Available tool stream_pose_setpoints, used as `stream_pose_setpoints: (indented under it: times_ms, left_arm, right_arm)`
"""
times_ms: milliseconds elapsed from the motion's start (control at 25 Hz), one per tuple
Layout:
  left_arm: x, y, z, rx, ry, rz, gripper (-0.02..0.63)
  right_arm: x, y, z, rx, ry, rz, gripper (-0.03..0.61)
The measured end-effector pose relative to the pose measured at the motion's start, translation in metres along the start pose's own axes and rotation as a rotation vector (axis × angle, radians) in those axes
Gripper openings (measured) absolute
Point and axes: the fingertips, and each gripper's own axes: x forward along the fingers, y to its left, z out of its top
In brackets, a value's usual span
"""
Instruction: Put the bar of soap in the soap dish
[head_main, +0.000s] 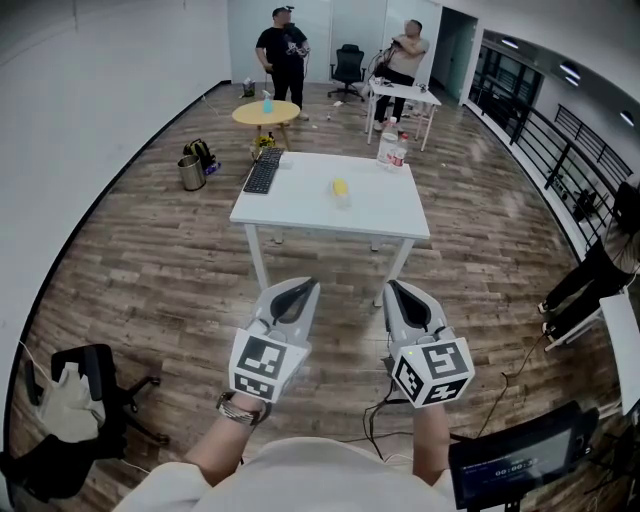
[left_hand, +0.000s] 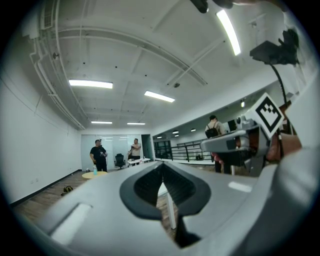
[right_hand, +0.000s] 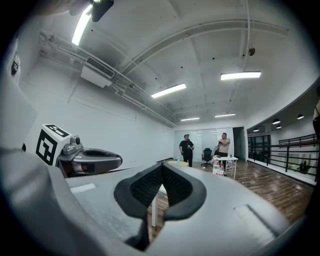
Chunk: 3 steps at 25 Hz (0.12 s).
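So both grippers are nowhere near the action. The left gripper (head_main: 300, 286) and right gripper (head_main: 396, 288) are held out level side by side, well short of the white table (head_main: 300, 215). On both, the jaws are closed tight, tips meeting, with nothing caught between them.

The only thing that could be the soap is a small yellow lump (head_main: 340, 186) around the middle of that table. It's too tiny from here to tell whether it's sitting in a soap dish or just on the bare top; there's a pale smudge right by it, but I can't call that a dish. So this fits either soap loose on the table or soap already in a clear dish. Can't settle it.

Headcount:
- 2 grippers
- 1 yellow lump
- 1 keyboard (head_main: 262, 172)
- what looks like 2 bottles (head_main: 392, 148) on the far corner
- 1 round yellow table (head_main: 266, 114) behind
- 2 people standing at the back (head_main: 284, 52), plus 1 at the right edge (head_main: 600, 268)
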Motion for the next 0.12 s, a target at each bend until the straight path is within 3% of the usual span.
stream_pose_setpoints:
  times_ms: [120]
  left_arm:
    - [0.0008, 0.0010, -0.0018, 0.001, 0.003, 0.001, 0.008]
  right_arm:
    - [0.0017, -0.0002, -0.0007, 0.000, 0.000, 0.004, 0.002]
